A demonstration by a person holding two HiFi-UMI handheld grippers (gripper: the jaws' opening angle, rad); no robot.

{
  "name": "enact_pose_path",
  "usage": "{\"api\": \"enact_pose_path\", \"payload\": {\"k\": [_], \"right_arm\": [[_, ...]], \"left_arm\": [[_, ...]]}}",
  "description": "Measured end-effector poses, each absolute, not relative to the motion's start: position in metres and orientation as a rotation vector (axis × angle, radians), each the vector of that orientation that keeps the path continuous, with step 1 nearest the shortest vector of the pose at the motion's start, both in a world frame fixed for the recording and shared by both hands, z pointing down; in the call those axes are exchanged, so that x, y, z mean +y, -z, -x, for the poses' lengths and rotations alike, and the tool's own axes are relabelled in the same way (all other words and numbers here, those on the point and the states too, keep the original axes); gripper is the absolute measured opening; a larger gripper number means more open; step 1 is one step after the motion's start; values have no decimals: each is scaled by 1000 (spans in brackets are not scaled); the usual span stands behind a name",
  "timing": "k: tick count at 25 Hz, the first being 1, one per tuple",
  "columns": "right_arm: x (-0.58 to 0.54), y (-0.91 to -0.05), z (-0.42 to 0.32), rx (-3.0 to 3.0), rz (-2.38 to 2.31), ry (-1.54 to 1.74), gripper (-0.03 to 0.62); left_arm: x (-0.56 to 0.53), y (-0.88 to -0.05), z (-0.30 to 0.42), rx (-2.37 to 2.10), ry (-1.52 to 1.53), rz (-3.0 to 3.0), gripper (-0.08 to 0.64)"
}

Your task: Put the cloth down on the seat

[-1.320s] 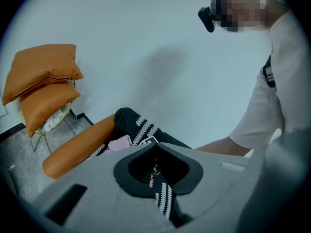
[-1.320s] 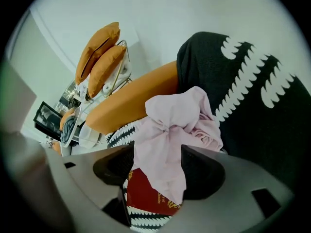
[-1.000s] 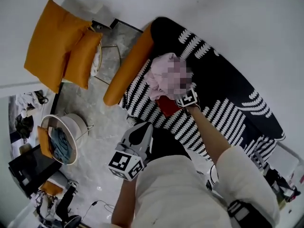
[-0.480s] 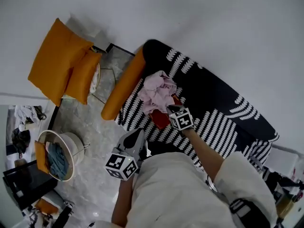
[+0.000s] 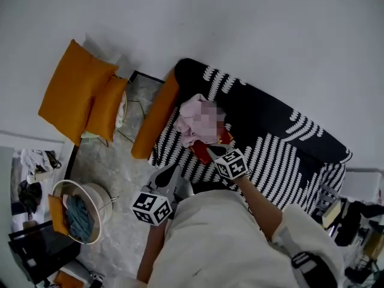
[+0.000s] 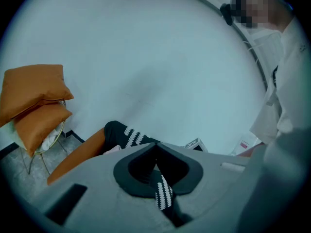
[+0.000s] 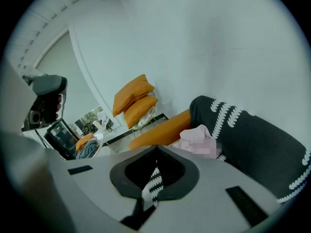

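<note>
A crumpled pink cloth [image 5: 189, 117] lies on the seat of the black sofa with white stripes [image 5: 279, 161]. It rests partly on a red cloth [image 5: 203, 152], beside the orange bolster [image 5: 155, 122]. My right gripper [image 5: 212, 152] hovers just in front of the pile, apart from the pink cloth, shut with nothing in it. In the right gripper view the jaws [image 7: 156, 149] meet, and the pink cloth [image 7: 194, 137] lies beyond them on the sofa [image 7: 252, 140]. My left gripper [image 5: 174, 173] hangs lower over the floor, near the sofa's front edge. Its jaws [image 6: 155, 147] are shut and empty.
A wire chair with two orange cushions [image 5: 81, 95] stands left of the sofa. A round basket [image 5: 78, 212] holding blue and orange cloth sits on the grey floor at lower left. Clutter lies at the far left [image 5: 33, 161] and by the sofa's right end [image 5: 351, 215].
My right gripper has let go of the pink cloth, drawn back toward me and shut. The cloth has stayed on the seat. The left gripper has hardly moved.
</note>
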State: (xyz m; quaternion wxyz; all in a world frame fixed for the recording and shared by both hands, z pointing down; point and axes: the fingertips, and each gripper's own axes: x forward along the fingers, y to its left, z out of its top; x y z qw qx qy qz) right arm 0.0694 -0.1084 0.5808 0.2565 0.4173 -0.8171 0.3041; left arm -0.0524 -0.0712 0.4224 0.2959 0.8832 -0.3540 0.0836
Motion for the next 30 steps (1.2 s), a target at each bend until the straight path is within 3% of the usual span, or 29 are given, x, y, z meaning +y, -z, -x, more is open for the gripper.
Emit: {"api": "enact_pose_path", "payload": {"k": [17,30], "right_arm": [[21,-463,63,-2479,-1324,-905,8],[97,-415,104,-2567,-1460,-927,8]], "left_arm": [[30,-422,138,-711,-270,-2398,12],[87,-416,167,-616,-253,-2435,11]]}}
